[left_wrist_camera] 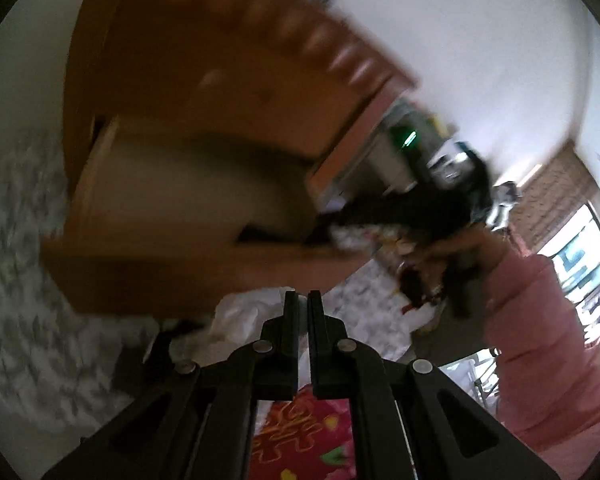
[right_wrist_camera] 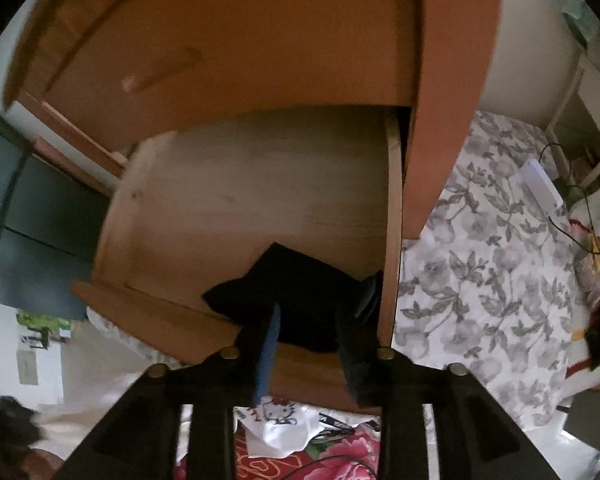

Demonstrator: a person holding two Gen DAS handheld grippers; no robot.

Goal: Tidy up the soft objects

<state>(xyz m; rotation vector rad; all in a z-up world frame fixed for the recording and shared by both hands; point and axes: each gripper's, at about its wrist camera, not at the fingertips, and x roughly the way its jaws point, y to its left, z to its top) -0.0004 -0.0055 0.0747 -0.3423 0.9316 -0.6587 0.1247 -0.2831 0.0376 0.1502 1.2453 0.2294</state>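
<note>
One drawer, one dark garment

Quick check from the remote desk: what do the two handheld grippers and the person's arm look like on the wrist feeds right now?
Both are matte black plastic. The left gripper has two slim flat jaws on angled linkage arms joined by round silver rivets. The right gripper has the same black linkage with brass-toned rivets, and a blue strip lines one jaw's inner face. The arm wears a loose pink sleeve. No markings readable.
</note>
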